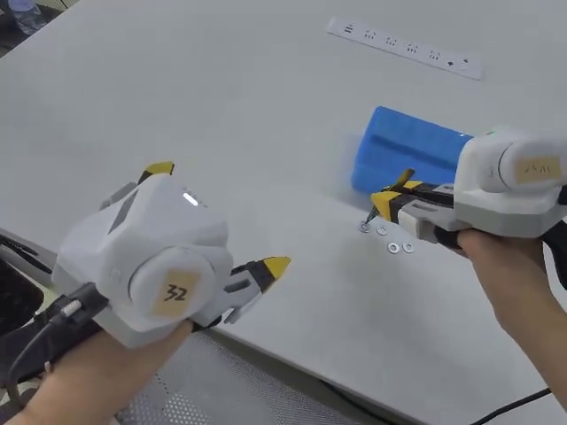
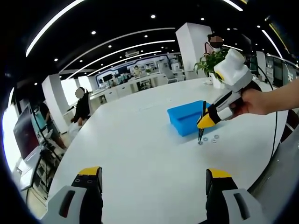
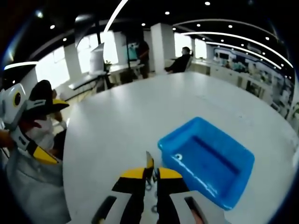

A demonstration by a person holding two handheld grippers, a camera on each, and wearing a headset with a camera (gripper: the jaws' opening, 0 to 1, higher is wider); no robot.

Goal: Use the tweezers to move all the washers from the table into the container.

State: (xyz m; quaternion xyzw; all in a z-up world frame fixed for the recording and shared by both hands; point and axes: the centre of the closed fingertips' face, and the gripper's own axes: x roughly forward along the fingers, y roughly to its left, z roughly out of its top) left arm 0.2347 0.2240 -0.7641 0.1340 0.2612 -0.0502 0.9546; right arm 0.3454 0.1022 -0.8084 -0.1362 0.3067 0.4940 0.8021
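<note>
Nearest you, your left claw [image 1: 217, 217] hovers by the front edge of the white tabletop [image 1: 221, 97]. It is released, and in the left gripper view its yellow-tipped jaws stand wide apart with nothing between them. Further in and to the right, your right claw [image 1: 390, 202] is clenched on the tweezers [image 1: 369, 216]. In the right gripper view its jaws are nearly together, with the slim tool sticking out between them. The tweezers point down at the tabletop, their tips at the leftmost of four washers [image 1: 393, 246], which lie there in a loose cluster. Whether the tips actually grip that washer you cannot tell. Just behind the washers sits the blue container [image 1: 403, 150], open side up and apart from them. Well beyond it, a white power strip [image 1: 403, 44] lies farther back on the tabletop.
</note>
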